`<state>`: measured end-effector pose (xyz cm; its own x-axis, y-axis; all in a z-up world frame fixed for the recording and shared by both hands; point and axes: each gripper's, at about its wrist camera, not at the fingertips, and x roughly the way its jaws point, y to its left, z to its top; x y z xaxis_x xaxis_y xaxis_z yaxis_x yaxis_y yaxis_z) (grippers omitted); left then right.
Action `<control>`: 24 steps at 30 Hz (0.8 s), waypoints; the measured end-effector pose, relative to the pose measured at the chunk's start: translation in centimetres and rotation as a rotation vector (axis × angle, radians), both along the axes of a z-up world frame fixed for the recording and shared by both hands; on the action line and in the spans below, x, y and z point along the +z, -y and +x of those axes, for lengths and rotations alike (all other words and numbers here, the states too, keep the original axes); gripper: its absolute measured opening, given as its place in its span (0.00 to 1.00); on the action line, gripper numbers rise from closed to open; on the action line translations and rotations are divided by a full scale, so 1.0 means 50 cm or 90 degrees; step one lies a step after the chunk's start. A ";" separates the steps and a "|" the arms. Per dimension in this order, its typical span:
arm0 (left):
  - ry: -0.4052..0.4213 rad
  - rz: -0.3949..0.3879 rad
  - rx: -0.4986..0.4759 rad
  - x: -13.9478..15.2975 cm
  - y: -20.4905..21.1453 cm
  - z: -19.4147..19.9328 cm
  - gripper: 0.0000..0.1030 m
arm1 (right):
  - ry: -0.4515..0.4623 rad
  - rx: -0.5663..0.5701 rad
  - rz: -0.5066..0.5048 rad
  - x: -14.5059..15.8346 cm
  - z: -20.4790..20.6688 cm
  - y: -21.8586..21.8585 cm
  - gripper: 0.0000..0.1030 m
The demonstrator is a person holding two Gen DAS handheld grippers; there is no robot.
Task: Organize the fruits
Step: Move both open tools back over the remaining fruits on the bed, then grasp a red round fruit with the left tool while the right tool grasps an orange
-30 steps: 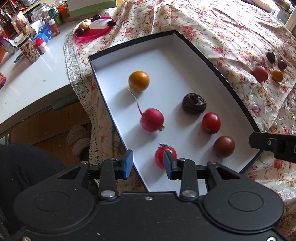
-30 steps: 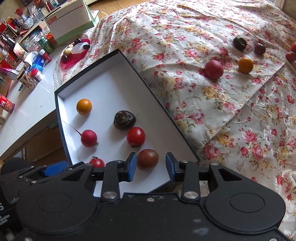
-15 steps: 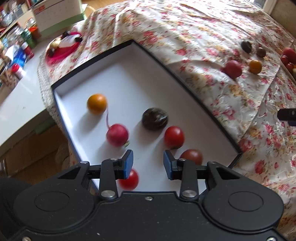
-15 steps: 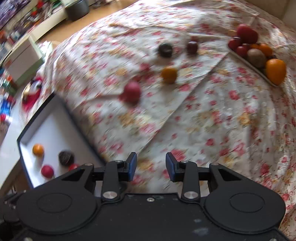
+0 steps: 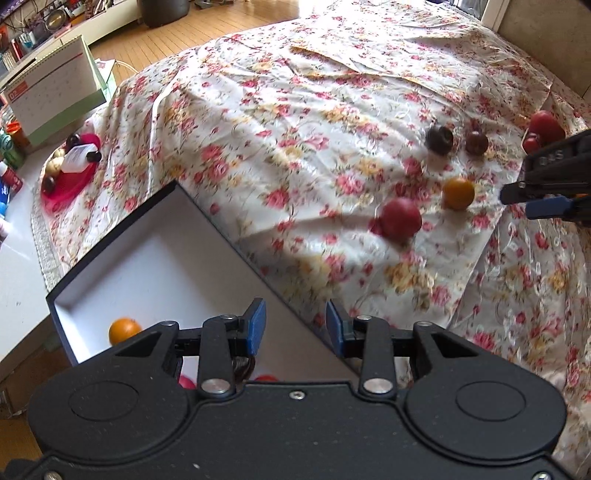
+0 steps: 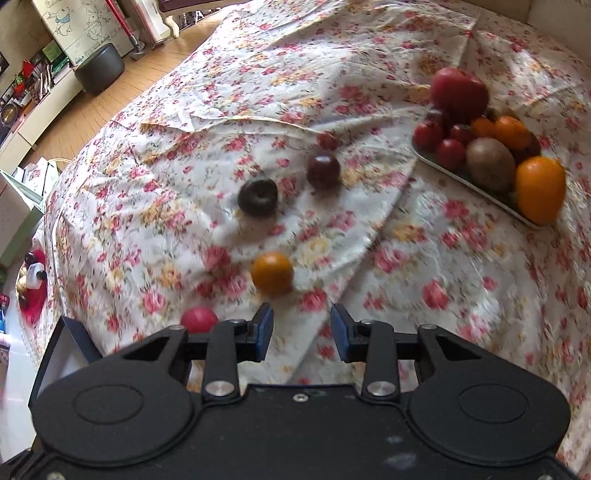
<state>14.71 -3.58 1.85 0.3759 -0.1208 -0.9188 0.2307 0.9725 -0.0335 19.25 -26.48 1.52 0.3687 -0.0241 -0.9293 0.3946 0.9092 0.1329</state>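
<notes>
Both grippers swung off box (image 5: 155, 258), orange tomato (image 6: 272, 273) beyond right fingers (image 6: 264, 332)

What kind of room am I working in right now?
Probably a lived-in home, maybe a living or dining room: a flowered tablecloth covers the work surface, a wooden floor runs behind it with a dark stool, and cluttered shelves line the far wall.

Both the left gripper (image 5: 291, 325) and right gripper (image 6: 302, 330) point steeply down, fingers apart, seemingly empty.
</notes>
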 end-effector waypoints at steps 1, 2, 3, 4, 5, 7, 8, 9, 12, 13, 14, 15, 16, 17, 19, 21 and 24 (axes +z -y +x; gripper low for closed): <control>0.000 -0.002 -0.001 0.000 0.003 0.008 0.44 | 0.000 0.005 0.000 -0.007 0.017 -0.005 0.37; -0.002 -0.004 -0.002 -0.001 0.006 0.017 0.44 | -0.003 0.009 -0.001 -0.014 0.034 -0.011 0.37; -0.004 -0.003 -0.003 -0.003 0.008 0.024 0.44 | -0.008 0.012 -0.005 -0.023 0.050 -0.017 0.37; -0.005 -0.002 -0.004 -0.006 0.010 0.031 0.44 | -0.014 0.011 -0.010 -0.034 0.064 -0.021 0.37; -0.005 0.001 -0.007 -0.009 0.013 0.037 0.44 | -0.022 0.013 -0.013 -0.049 0.078 -0.025 0.37; -0.006 0.009 -0.013 -0.017 0.019 0.046 0.44 | -0.039 0.017 -0.021 -0.076 0.101 -0.032 0.37; -0.007 0.012 -0.017 -0.021 0.022 0.051 0.44 | -0.048 0.014 -0.025 -0.089 0.107 -0.036 0.37; -0.008 0.010 -0.022 -0.026 0.025 0.055 0.44 | -0.056 0.018 -0.029 -0.102 0.112 -0.039 0.37; -0.018 0.001 -0.036 -0.041 0.039 0.070 0.44 | -0.066 0.029 -0.040 -0.130 0.121 -0.046 0.36; -0.020 -0.004 -0.041 -0.045 0.045 0.075 0.44 | -0.063 0.028 -0.043 -0.132 0.119 -0.046 0.36; -0.024 -0.011 -0.046 -0.049 0.052 0.081 0.44 | -0.058 0.033 -0.041 -0.131 0.116 -0.044 0.36; -0.028 -0.020 -0.050 -0.053 0.060 0.087 0.44 | -0.055 0.034 -0.039 -0.127 0.112 -0.041 0.36; -0.031 -0.029 -0.054 -0.057 0.067 0.092 0.44 | -0.051 0.028 -0.039 -0.122 0.108 -0.036 0.36; -0.032 -0.034 -0.055 -0.060 0.075 0.097 0.44 | -0.045 0.022 -0.040 -0.118 0.102 -0.029 0.36; -0.028 -0.044 -0.060 -0.064 0.095 0.109 0.43 | -0.035 0.006 -0.041 -0.105 0.092 -0.014 0.36; -0.019 -0.048 -0.067 -0.068 0.118 0.118 0.43 | -0.025 -0.014 -0.034 -0.090 0.078 0.006 0.36; -0.022 -0.072 -0.078 -0.071 0.143 0.132 0.43 | -0.012 -0.031 -0.011 -0.076 0.063 0.027 0.36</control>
